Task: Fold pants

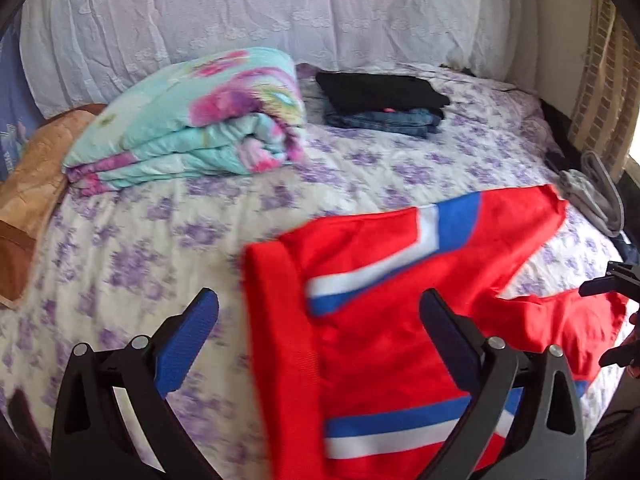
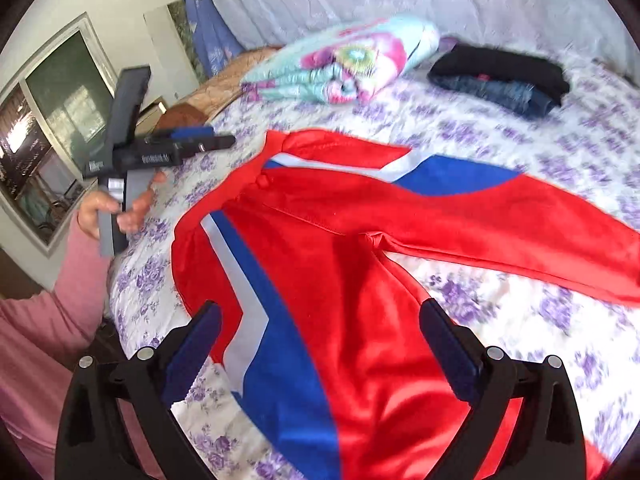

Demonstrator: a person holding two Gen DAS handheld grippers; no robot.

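Red track pants [image 1: 372,340] with blue and white stripes lie spread flat on the bed, legs apart; they also show in the right wrist view [image 2: 360,280]. My left gripper [image 1: 320,312] is open and empty, hovering over the waistband end. It also shows in the right wrist view [image 2: 208,140], held above the bed's left side. My right gripper [image 2: 320,324] is open and empty above the near pant leg. Its fingers [image 1: 604,284] show at the right edge of the left wrist view.
The bed [image 1: 140,240] has a purple-flowered sheet. A folded floral blanket [image 1: 192,128] and a stack of folded dark clothes [image 1: 384,100] lie at the back. A grey garment [image 1: 592,192] lies at the right edge. A brown pillow [image 1: 28,208] lies at the left.
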